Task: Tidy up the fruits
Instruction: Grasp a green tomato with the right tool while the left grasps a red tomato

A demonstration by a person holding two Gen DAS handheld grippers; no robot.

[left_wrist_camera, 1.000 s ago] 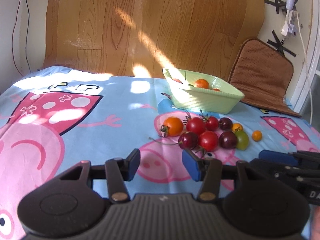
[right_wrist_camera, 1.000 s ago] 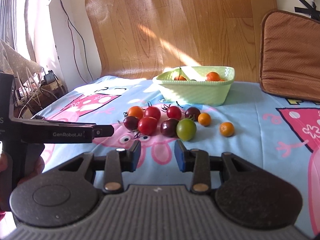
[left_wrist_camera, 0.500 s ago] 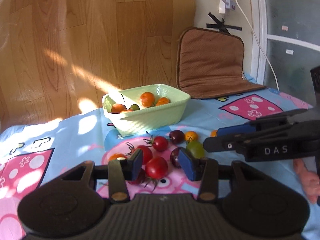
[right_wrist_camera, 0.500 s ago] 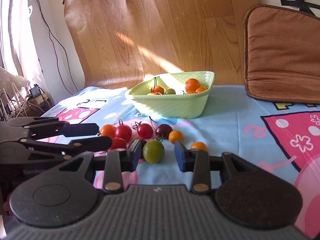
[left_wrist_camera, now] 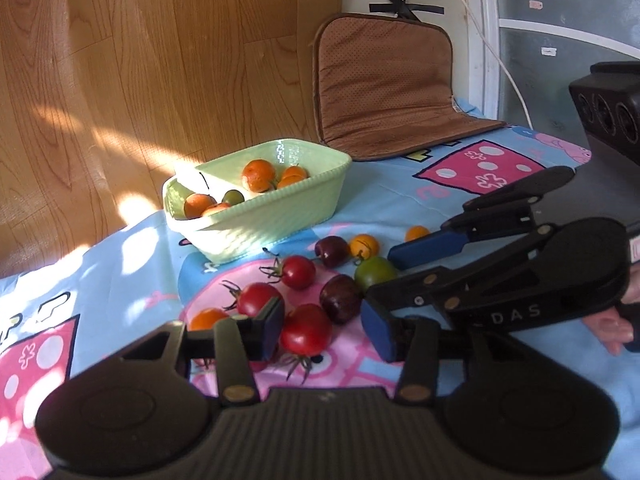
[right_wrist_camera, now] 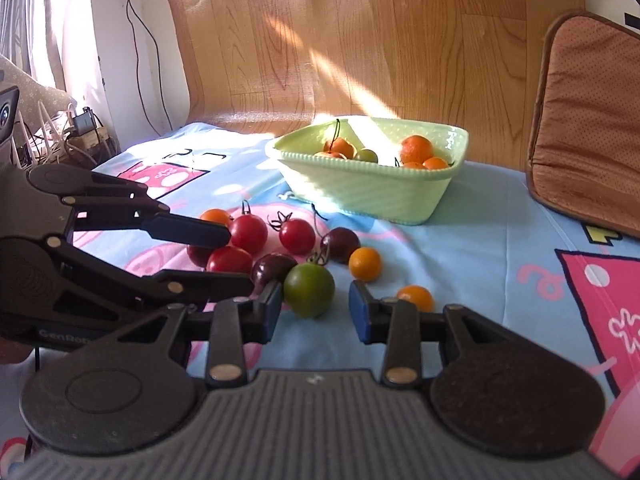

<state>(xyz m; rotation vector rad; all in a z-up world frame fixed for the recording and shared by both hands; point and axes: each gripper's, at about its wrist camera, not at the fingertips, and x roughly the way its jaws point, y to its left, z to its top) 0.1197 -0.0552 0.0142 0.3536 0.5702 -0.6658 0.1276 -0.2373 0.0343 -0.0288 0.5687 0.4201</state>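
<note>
A cluster of red, dark purple, orange and green tomatoes lies on the cartoon tablecloth in front of a pale green bowl [left_wrist_camera: 256, 216] that holds several orange fruits. My left gripper [left_wrist_camera: 326, 330] is open, its jaws on either side of a red tomato [left_wrist_camera: 306, 328]. My right gripper [right_wrist_camera: 314, 312] is open with a green tomato [right_wrist_camera: 309, 289] just between its fingertips. The right gripper also shows in the left wrist view [left_wrist_camera: 400, 292], and the left gripper in the right wrist view [right_wrist_camera: 236, 258]. The bowl also shows in the right wrist view [right_wrist_camera: 372, 196].
A brown seat cushion [left_wrist_camera: 384, 88] leans against the wall behind the bowl. A wooden panel [right_wrist_camera: 340, 40] stands at the back. Small orange tomatoes [right_wrist_camera: 415, 298] lie right of the cluster. Cables and a curtain are at the far left [right_wrist_camera: 80, 120].
Both grippers have moved forward and down into the tomato cluster. The left one has swung right to bracket the red tomato; the right one has closed in on the green tomato.
</note>
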